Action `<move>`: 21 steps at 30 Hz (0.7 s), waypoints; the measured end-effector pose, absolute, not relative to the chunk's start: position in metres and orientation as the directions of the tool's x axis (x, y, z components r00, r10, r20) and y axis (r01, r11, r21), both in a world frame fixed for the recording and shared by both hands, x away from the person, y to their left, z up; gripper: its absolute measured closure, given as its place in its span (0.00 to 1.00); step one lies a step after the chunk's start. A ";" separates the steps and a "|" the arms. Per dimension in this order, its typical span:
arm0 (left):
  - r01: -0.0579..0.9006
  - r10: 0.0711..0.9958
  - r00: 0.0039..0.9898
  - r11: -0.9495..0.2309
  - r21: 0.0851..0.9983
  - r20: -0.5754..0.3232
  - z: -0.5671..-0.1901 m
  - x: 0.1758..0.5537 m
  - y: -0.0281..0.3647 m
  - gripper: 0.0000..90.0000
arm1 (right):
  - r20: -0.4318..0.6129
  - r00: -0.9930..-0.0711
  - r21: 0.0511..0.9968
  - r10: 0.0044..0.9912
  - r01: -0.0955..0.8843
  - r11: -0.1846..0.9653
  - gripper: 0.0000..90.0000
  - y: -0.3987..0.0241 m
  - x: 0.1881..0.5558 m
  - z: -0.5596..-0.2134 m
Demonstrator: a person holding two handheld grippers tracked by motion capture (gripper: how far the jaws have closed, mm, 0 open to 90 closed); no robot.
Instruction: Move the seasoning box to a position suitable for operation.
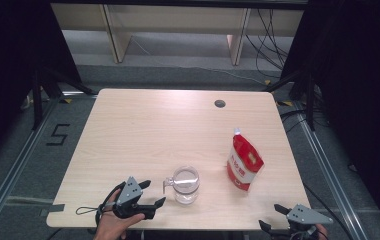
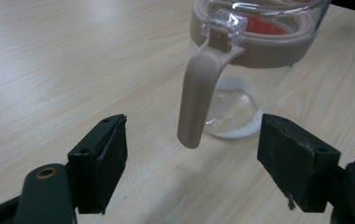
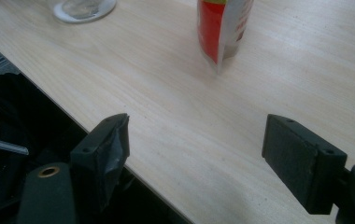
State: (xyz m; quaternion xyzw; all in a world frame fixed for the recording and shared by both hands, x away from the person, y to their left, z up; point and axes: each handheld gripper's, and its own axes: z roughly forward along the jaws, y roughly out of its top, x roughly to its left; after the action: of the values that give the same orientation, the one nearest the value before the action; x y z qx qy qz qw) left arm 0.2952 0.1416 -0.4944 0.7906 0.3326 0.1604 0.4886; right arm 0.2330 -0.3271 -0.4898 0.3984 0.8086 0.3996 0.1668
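At the near edge of the tabletop [image 1: 143, 130], a pale wood-grain laminate with rounded corners, the left tool [image 1: 152, 194] lies almost level in the person's left hand [image 1: 112, 222]. Its 2 black, blocky jaws stand wide apart and point right toward the jug [image 1: 185, 184]. A grey 3-cornered plate sits on top of it, and a thin cable loops off to the left on the wood.

In the left gripper view the left tool [image 2: 192, 154] frames the jug's handle [image 2: 198, 100]: a smooth, beige, matte plastic strap that curves down from a beige collar around the rim and ends free above the tabletop. The handle's tip hangs between the 2 jaws but farther on, with clear gaps on both sides; neither pad touches it. The jug [image 2: 241, 107] itself is clear glass, round, with a thick base and a clear faceted catch at the top of the handle.

The right tool [image 1: 271, 216] sits at the near right corner, half over the edge, jaws also spread wide on nothing. The right gripper view shows its flat, rubbery pads [image 3: 115, 144] over bare wood.

Farther in, right of the jug and well apart from it, a pouch [image 1: 244, 162] stands upright, glossy red and white with a white spout on top.

Beyond, near the far edge, is a small dark round hole [image 1: 220, 104].
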 end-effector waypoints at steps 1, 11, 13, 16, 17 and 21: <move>0.359 0.681 0.729 -0.300 0.884 -0.065 -0.493 0.296 0.140 0.29 | 0.043 -0.625 0.779 0.780 0.509 0.365 0.27 -0.327 0.233 -0.490; 0.309 0.635 0.772 -0.342 0.888 -0.024 -0.490 0.297 0.121 0.46 | 0.015 -0.624 0.784 0.781 0.493 0.378 0.27 -0.327 0.234 -0.490; 0.291 0.637 0.771 -0.368 0.883 0.011 -0.490 0.298 0.117 0.47 | 0.055 -0.618 0.778 0.784 0.519 0.354 0.27 -0.326 0.232 -0.490; 0.283 0.630 0.776 -0.370 0.885 0.015 -0.491 0.301 0.116 0.49 | 0.058 -0.616 0.774 0.786 0.525 0.354 0.27 -0.325 0.232 -0.491; 0.288 0.631 0.776 -0.372 0.882 0.013 -0.492 0.303 0.116 0.50 | 0.056 -0.618 0.779 0.784 0.519 0.353 0.27 -0.326 0.232 -0.490; 0.278 0.637 0.771 -0.372 0.886 0.025 -0.493 0.305 0.115 0.59 | 0.021 -0.626 0.783 0.780 0.495 0.376 0.27 -0.327 0.233 -0.490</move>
State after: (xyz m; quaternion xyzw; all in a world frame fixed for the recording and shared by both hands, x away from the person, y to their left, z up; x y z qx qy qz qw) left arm 0.3046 0.1150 -0.4929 0.8071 0.2835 0.1853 0.4836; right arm 0.2331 -0.3272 -0.4895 0.3937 0.8098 0.3962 0.1795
